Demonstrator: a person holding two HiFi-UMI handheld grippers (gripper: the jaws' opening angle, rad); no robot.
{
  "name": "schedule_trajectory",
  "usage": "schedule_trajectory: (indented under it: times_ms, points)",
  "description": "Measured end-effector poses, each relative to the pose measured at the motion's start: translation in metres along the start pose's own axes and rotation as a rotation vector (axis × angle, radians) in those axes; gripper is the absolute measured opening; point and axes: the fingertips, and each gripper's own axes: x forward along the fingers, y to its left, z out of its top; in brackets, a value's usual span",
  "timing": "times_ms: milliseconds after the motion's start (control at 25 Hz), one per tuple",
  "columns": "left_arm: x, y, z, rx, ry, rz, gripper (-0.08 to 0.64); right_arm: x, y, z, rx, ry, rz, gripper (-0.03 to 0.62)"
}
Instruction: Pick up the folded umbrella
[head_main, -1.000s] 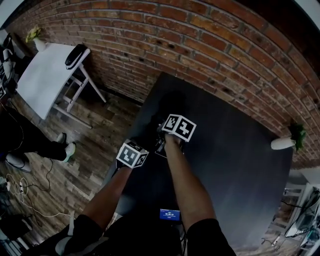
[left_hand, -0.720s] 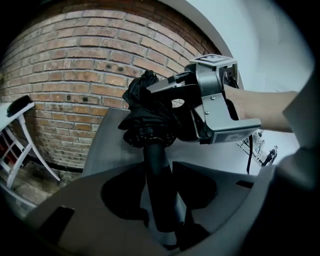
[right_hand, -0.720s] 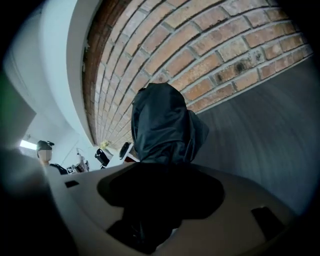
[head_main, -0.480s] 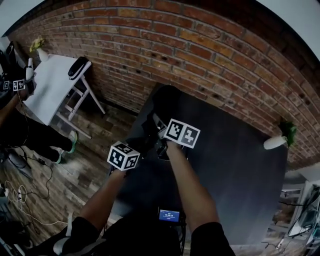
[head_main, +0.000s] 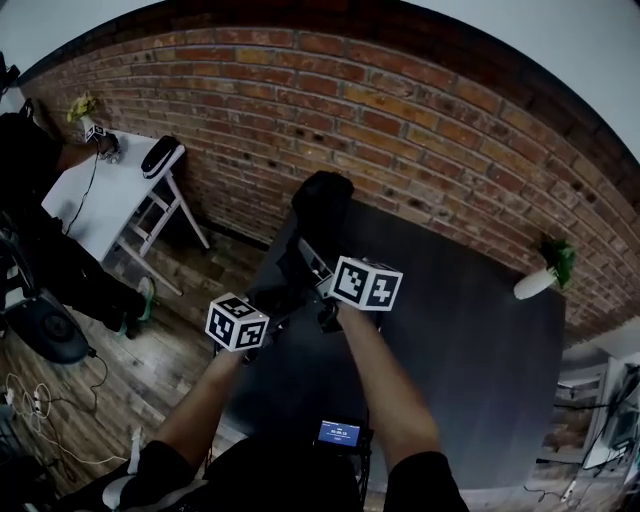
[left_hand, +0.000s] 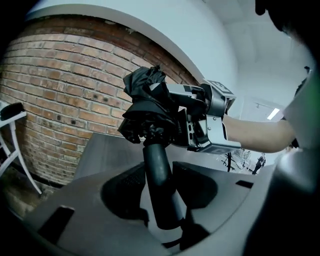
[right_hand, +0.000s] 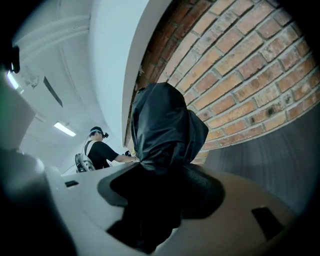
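Red brick wall (head_main: 420, 110), dark grey tabletop (head_main: 480, 340) against it, wooden plank floor (head_main: 160, 350) at left, white table (head_main: 95, 195) beside the wall, white vase (head_main: 533, 282) with green leaves near the tabletop's right corner, cables (head_main: 40, 420) on the floor.

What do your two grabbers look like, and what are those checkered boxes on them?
The left gripper and right gripper each have a pale grey shell with dark rounded jaws. Those boxes are marker cubes, white with black squares: the left cube and the right cube. The sleeves are short and black.
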Motion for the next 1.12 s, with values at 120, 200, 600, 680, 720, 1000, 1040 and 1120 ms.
schedule_trajectory:
  times_ms: [120, 200, 600, 680, 720, 1000, 1040, 1120]
  points:
    - [-0.008, -0.017, 0.005, -0.002, -0.035, -0.04, 0.173, -0.017, 0.01, 0.005, -0.039, -0.015, 0.001, 0.256]
    - [-0.012, -0.028, 0.008, 0.0, -0.055, -0.066, 0.173, -0.029, 0.02, 0.009, -0.054, -0.03, 0.018, 0.256]
    - [-0.023, -0.08, 0.016, 0.02, -0.127, -0.153, 0.173, -0.081, 0.06, 0.019, -0.156, -0.08, 0.097, 0.256]
    - [-0.024, -0.085, 0.015, 0.022, -0.14, -0.167, 0.173, -0.087, 0.063, 0.018, -0.161, -0.086, 0.104, 0.256]
    - [-0.024, -0.088, 0.014, 0.021, -0.146, -0.175, 0.173, -0.09, 0.063, 0.017, -0.161, -0.089, 0.109, 0.256]
    - [-0.025, -0.105, 0.007, 0.014, -0.159, -0.225, 0.172, -0.108, 0.067, 0.011, -0.165, -0.098, 0.14, 0.256]
    - [-0.025, -0.106, 0.007, 0.013, -0.16, -0.228, 0.172, -0.108, 0.067, 0.011, -0.167, -0.098, 0.143, 0.256]
    - [-0.026, -0.106, 0.007, 0.011, -0.163, -0.229, 0.172, -0.109, 0.068, 0.011, -0.168, -0.097, 0.148, 0.256]
